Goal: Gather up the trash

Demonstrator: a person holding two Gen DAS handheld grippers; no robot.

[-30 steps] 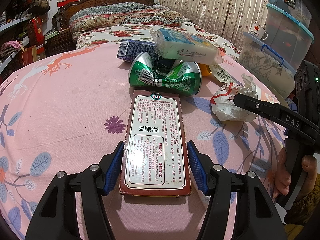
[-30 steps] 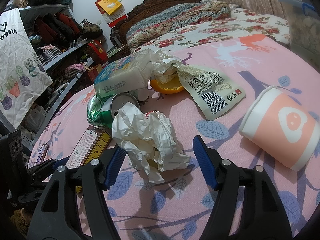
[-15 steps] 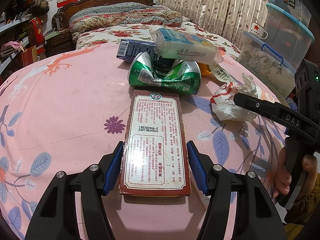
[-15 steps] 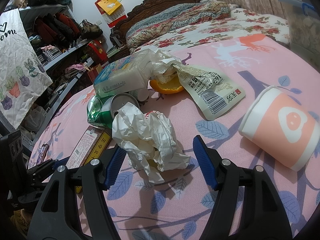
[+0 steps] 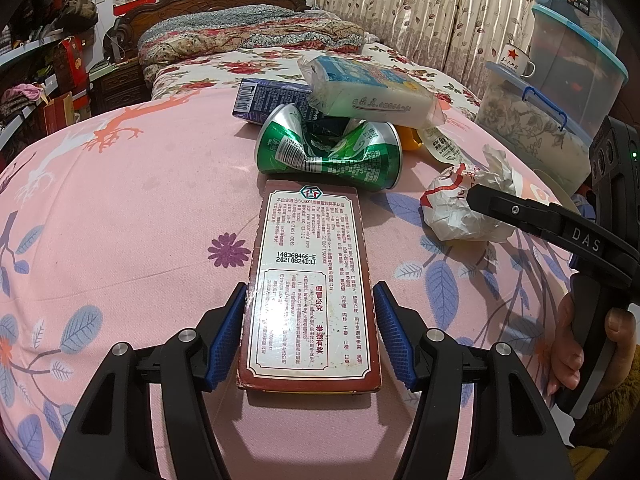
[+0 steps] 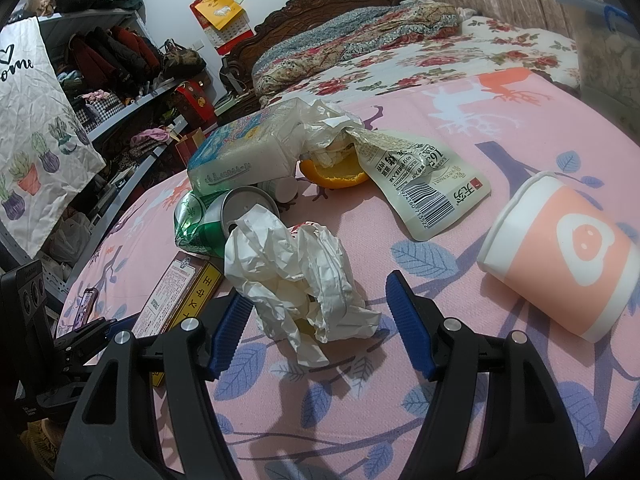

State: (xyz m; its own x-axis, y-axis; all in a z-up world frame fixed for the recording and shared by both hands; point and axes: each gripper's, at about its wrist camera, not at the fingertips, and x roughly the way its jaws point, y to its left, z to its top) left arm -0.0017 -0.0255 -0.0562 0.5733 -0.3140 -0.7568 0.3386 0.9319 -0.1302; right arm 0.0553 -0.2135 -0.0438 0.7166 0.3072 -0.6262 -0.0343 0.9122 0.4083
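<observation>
The trash lies in a loose cluster on a counter (image 5: pixel 120 208) covered with a pink leaf-print cloth. The left tongs (image 5: pixel 310 336) are spread and straddle the near end of a flat brown carton (image 5: pixel 310 284) that lies label-up; the left blue pad sits at the carton's edge, while a narrow gap shows at the right pad. Just beyond the carton's far end lies a crushed green can (image 5: pixel 328 156) on its side. A blue box (image 5: pixel 272 98) lies behind the can, and a soft tissue pack (image 5: pixel 372 92) rests on top of both. The right tongs (image 6: pixel 316 320) are also spread, with a crumpled white paper wad (image 6: pixel 296 276) between the pads; the paper touches the left pad and stands clear of the right one. Behind the wad are an orange peel (image 6: pixel 334 178) and a flattened white pouch (image 6: pixel 424 188) overlapping it. A pink-and-white paper cup (image 6: pixel 560 252) lies on its side to the right, well apart from the wad.
</observation>
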